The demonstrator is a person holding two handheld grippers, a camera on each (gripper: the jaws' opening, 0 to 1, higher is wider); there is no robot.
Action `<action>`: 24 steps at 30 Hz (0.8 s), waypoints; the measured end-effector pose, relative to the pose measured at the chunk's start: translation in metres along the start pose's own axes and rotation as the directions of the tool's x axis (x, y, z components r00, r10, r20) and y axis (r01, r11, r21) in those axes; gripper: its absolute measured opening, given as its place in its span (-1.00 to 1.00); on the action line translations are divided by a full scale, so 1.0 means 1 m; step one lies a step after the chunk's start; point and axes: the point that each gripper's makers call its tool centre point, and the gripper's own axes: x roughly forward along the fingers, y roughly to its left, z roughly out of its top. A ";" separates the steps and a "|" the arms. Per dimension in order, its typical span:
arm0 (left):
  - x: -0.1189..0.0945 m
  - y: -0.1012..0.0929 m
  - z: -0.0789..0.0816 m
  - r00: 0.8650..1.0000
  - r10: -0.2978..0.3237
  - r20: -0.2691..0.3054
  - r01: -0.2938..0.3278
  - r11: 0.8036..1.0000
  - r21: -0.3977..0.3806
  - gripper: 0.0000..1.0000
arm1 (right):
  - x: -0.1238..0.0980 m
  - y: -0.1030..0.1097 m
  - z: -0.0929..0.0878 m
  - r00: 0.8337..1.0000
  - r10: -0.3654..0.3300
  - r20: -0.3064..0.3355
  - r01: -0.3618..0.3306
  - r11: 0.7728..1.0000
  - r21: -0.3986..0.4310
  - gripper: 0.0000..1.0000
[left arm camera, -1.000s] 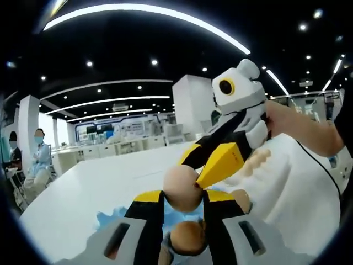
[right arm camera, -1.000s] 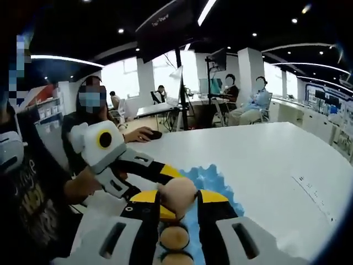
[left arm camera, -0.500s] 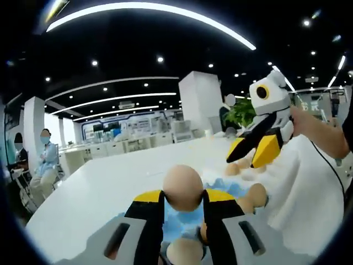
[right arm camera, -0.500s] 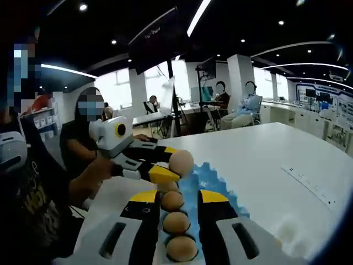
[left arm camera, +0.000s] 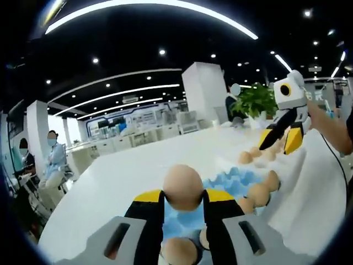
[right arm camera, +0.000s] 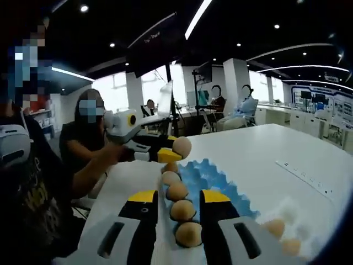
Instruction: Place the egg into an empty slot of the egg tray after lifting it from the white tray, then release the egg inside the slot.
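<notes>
My left gripper (left arm camera: 183,194) is shut on a tan egg (left arm camera: 183,186), held above the blue egg tray (left arm camera: 229,185). A row of eggs (left arm camera: 259,193) fills the tray's right side. Further right, my right gripper (left arm camera: 280,142) hangs open over the white tray (left arm camera: 292,165), where loose eggs (left arm camera: 245,157) lie. In the right gripper view, my right gripper (right arm camera: 179,197) stands open above the egg row (right arm camera: 183,210) of the blue tray (right arm camera: 212,175). Beyond it the left gripper (right arm camera: 168,152) carries the egg (right arm camera: 181,146). More eggs (right arm camera: 274,227) lie on the white tray at lower right.
Everything sits on a wide white table (right arm camera: 287,149) with a long white strip (right arm camera: 300,176) lying on it. The person's arm (right arm camera: 94,171) reaches in from the left. Seated people (right arm camera: 242,107) and a monitor stand (right arm camera: 176,99) are behind; a plant (left arm camera: 256,102) is far off.
A second ago both grippers met at the egg. My right gripper has let go and drawn back toward the white tray. The left gripper keeps the egg.
</notes>
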 end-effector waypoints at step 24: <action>0.006 0.015 -0.035 0.966 -0.069 -0.248 0.096 0.990 0.101 -0.45 | -0.016 0.010 -0.012 0.974 -0.001 0.226 -0.013 0.998 0.058 -0.39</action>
